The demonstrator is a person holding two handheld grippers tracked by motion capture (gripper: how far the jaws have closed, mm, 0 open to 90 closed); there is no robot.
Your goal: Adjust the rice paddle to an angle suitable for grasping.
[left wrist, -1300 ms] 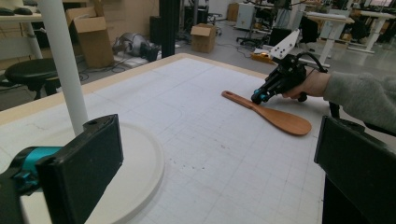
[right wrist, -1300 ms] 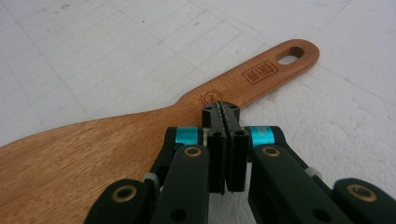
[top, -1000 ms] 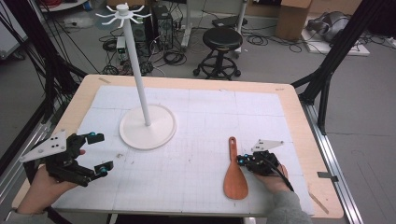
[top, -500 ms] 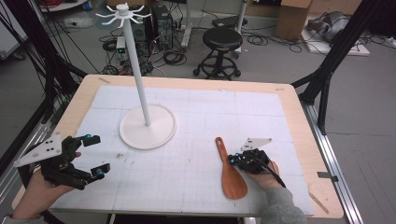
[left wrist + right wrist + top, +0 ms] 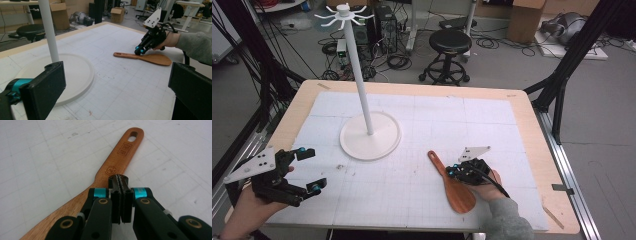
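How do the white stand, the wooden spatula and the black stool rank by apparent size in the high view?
1. white stand
2. wooden spatula and black stool: look alike; the stool stands farther away, so unranked.

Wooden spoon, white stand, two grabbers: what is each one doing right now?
White stand: upright, hooks empty.
Wooden spoon: lying flat on the mat, handle toward the stand.
Right gripper: shut, tips at the spoon's neck.
Left gripper: open, holding nothing.
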